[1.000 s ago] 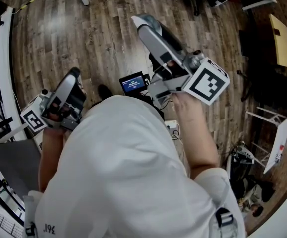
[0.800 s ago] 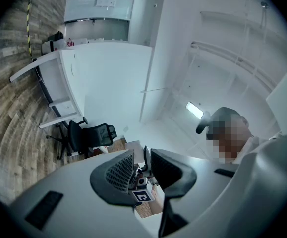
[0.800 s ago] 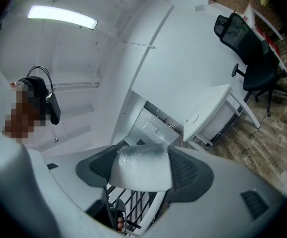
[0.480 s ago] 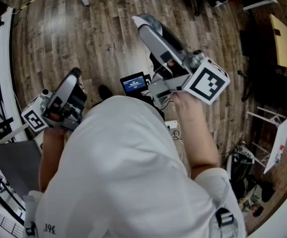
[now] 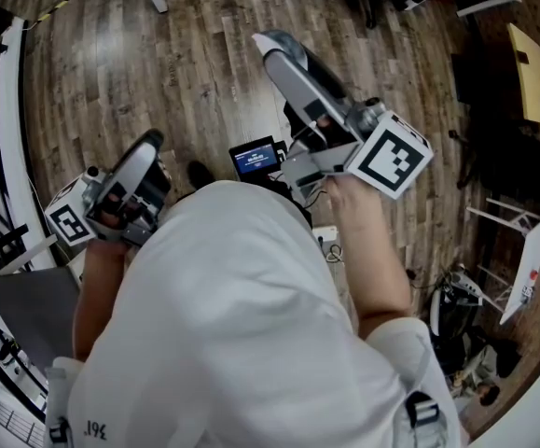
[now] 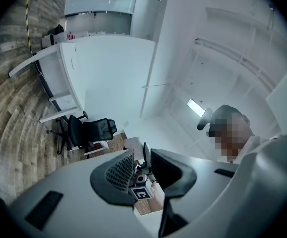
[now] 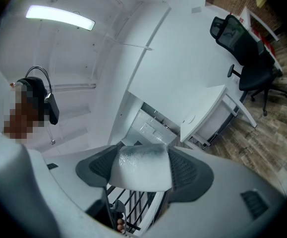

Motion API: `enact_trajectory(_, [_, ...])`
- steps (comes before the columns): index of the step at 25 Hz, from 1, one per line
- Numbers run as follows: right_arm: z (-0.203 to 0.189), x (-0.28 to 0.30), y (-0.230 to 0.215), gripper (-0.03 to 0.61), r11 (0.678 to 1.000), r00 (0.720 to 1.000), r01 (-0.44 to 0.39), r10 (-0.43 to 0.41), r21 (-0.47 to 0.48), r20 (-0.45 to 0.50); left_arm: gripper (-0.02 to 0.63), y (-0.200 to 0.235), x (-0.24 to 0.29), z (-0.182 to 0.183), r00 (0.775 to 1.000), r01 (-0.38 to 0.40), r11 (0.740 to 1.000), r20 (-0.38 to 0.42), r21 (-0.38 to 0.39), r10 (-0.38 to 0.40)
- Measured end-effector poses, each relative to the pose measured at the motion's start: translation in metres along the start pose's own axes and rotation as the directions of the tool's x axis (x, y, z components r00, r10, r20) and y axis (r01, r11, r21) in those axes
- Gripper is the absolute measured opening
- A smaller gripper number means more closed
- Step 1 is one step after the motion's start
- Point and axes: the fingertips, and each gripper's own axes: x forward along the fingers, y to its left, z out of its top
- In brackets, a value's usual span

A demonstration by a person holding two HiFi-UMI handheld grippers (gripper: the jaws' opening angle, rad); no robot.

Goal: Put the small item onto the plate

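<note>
My right gripper (image 5: 271, 45) points away from my body over the wooden floor, shut on a small whitish, translucent item (image 5: 279, 41). In the right gripper view that item (image 7: 141, 167) fills the gap between the dark pads (image 7: 96, 167) of the right gripper (image 7: 142, 175). My left gripper (image 5: 148, 143) is held at my left side. In the left gripper view, the left gripper (image 6: 142, 170) shows a narrow gap between its jaws with nothing in it. No plate shows in any view.
My white-clad torso (image 5: 242, 325) fills the lower head view. A small lit screen (image 5: 254, 157) hangs in front of me. A grey panel (image 5: 22, 311) lies at lower left. A white desk (image 6: 98, 68) and black office chairs (image 6: 91, 130) stand around.
My left gripper has shifted slightly to the right. The right gripper still holds the whitish item in much the same place.
</note>
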Motion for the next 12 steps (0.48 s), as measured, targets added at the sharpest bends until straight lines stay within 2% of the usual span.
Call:
enact_trajectory(6, [-0.0013, -0.0037, -0.0027, 0.314, 1.000, 1.000, 0.013, -0.013, 0.000, 0.000, 0.104, 0.0026, -0.0030, 0.0009, 1.000, 0.013, 1.000, 0.008, -0.008, -0.013])
enact_trajectory(12, [-0.0028, -0.0090, -0.0013, 0.314, 1.000, 1.000, 0.031, -0.031, -0.001, -0.005, 0.104, 0.0030, -0.0013, -0.0008, 1.000, -0.010, 1.000, 0.009, -0.021, 0.010])
